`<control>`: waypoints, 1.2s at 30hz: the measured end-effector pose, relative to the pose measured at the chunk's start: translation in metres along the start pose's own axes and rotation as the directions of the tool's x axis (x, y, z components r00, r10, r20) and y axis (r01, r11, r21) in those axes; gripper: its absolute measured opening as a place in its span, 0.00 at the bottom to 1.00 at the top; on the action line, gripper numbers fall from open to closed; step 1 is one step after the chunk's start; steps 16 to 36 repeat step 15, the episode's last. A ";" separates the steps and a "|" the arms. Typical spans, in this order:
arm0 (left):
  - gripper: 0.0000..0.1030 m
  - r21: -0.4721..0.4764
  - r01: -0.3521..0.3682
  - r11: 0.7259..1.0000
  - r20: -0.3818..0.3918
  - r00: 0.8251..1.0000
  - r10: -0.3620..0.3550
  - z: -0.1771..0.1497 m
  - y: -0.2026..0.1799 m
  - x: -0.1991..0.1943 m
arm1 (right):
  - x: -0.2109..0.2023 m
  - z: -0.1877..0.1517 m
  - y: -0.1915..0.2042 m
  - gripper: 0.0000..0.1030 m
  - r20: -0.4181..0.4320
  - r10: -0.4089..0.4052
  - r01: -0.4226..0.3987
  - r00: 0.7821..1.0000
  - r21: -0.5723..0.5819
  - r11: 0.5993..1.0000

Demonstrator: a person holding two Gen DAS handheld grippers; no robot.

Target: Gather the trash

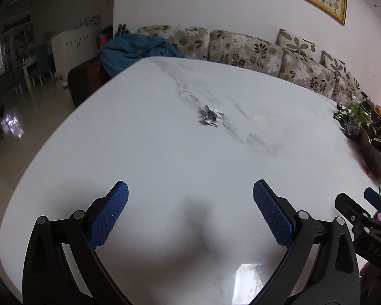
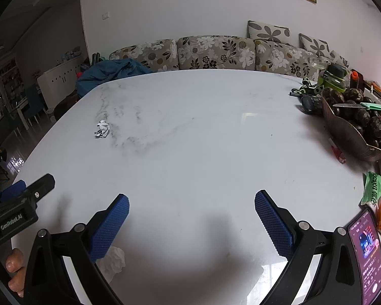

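Observation:
A crumpled printed paper scrap (image 1: 212,118) lies on the white marble table (image 1: 165,152), well ahead of my left gripper (image 1: 190,203), which is open and holds nothing. The right wrist view shows the same scrap (image 2: 102,128) far ahead to the left. My right gripper (image 2: 191,211) is open and holds nothing. A crumpled white tissue (image 2: 113,261) lies on the table just under its left finger (image 2: 109,228). The other gripper's tip shows at each view's side: the right one (image 1: 363,213) and the left one (image 2: 22,193), held by a hand (image 2: 14,269).
A leaf-shaped bowl of dark round fruit (image 2: 355,124) with a knife on it stands at the table's right. Near it lie a green bottle (image 2: 335,76), a green snack packet (image 2: 376,190) and a lit phone (image 2: 367,249). A floral sofa (image 2: 216,50) runs behind the table.

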State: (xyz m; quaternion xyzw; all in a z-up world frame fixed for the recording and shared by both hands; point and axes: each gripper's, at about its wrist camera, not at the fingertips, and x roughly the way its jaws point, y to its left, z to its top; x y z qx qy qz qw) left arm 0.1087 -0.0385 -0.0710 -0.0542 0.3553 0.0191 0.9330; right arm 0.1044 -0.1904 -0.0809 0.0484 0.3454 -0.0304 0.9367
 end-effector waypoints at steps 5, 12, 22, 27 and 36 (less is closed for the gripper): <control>0.93 0.009 -0.016 1.000 0.015 1.000 0.016 0.001 -0.002 -0.003 | 0.000 -0.001 0.000 0.95 -0.005 0.004 -0.004 1.000 0.008 1.000; 0.93 0.033 -0.046 0.998 0.012 0.999 0.046 0.001 -0.009 -0.004 | -0.002 -0.002 -0.001 0.95 -0.004 0.006 -0.006 1.000 0.009 1.000; 0.93 0.056 -0.043 0.997 0.013 0.999 0.043 -0.001 -0.013 -0.004 | -0.003 -0.002 -0.002 0.95 0.000 0.008 -0.008 1.000 0.010 1.000; 0.93 0.056 -0.043 0.997 0.013 0.999 0.043 -0.001 -0.013 -0.004 | -0.003 -0.002 -0.002 0.95 0.000 0.008 -0.008 1.000 0.010 1.000; 0.93 0.056 -0.043 0.997 0.013 0.999 0.043 -0.001 -0.013 -0.004 | -0.003 -0.002 -0.002 0.95 0.000 0.008 -0.008 1.000 0.010 1.000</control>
